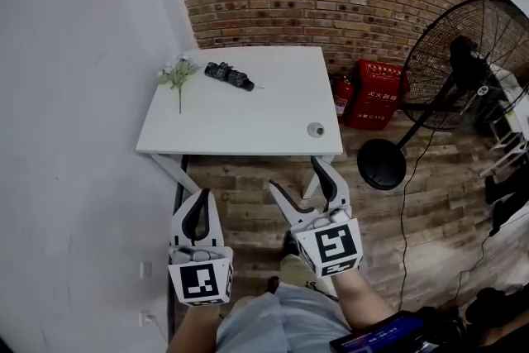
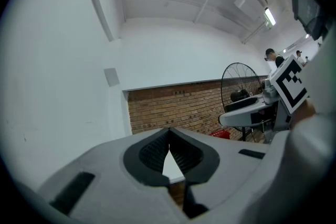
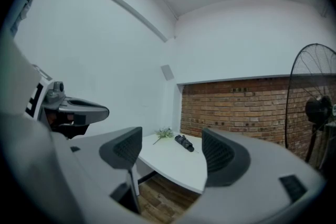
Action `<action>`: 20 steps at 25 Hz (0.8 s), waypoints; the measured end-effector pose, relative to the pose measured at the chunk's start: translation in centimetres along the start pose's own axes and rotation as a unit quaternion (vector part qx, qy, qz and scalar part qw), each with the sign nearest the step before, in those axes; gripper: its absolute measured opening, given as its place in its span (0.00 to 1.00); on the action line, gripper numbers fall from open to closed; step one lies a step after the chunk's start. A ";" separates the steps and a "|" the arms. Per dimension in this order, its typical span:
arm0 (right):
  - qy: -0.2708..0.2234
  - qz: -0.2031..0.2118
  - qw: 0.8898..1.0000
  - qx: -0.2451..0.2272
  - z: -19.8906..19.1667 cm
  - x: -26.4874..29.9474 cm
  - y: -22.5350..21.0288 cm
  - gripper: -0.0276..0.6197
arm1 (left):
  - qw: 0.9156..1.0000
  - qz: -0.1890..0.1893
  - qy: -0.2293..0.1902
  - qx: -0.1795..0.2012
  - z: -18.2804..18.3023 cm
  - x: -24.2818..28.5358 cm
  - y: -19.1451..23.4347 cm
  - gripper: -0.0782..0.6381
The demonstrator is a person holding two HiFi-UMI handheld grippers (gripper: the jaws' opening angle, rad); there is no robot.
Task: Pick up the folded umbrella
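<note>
1. Step in hand: the approach, judged barely begun. Both grippers hang short of the table, over the floor, touching nothing.
2. Left gripper: jaws pressed together, nothing between the pads. Right gripper: jaws spread wide, empty.
3. Folded umbrella: dark and short, lying flat near the table's far edge, left of centre. A flower sprig lies just beside it (apart, as far as can be told). A small round object sits near the front right corner, well apart.
4. Relative to the tools: well ahead of both. In the right gripper view it shows far off between the open jaws, so that gripper looks roughly lined up.
5. Next move calls for: reaching across the table with the right gripper, lowering its jaws astride the umbrella's narrow width, then closing.
</note>
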State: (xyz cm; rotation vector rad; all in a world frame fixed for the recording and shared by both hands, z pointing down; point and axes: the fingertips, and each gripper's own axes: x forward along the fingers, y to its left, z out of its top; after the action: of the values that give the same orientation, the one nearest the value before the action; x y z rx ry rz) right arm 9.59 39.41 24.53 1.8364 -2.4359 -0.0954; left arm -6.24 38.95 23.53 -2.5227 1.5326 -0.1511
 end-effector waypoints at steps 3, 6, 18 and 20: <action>0.007 -0.002 1.000 0.000 -0.8 1.0 -0.7 0.59 | 1.000 0.000 0.007 0.000 -0.8 1.1 0.0 0.12; 0.016 -0.003 1.000 0.003 -1.1 2.3 -1.3 0.59 | 1.000 -0.001 0.014 -0.002 -1.4 2.7 0.1 0.12; 0.054 0.004 0.998 0.028 -5.3 10.9 -7.1 0.59 | 0.999 -0.007 0.050 -0.003 -5.1 13.2 1.0 0.12; 0.061 0.006 0.998 0.031 -6.1 12.7 -8.1 0.59 | 0.998 -0.004 0.055 -0.003 -5.8 15.1 1.4 0.12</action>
State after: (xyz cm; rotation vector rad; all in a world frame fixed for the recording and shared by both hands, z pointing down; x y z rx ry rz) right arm 14.53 25.01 30.21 1.7937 -2.3927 0.0903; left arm -1.51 24.32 28.73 -2.5648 1.5647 -0.2915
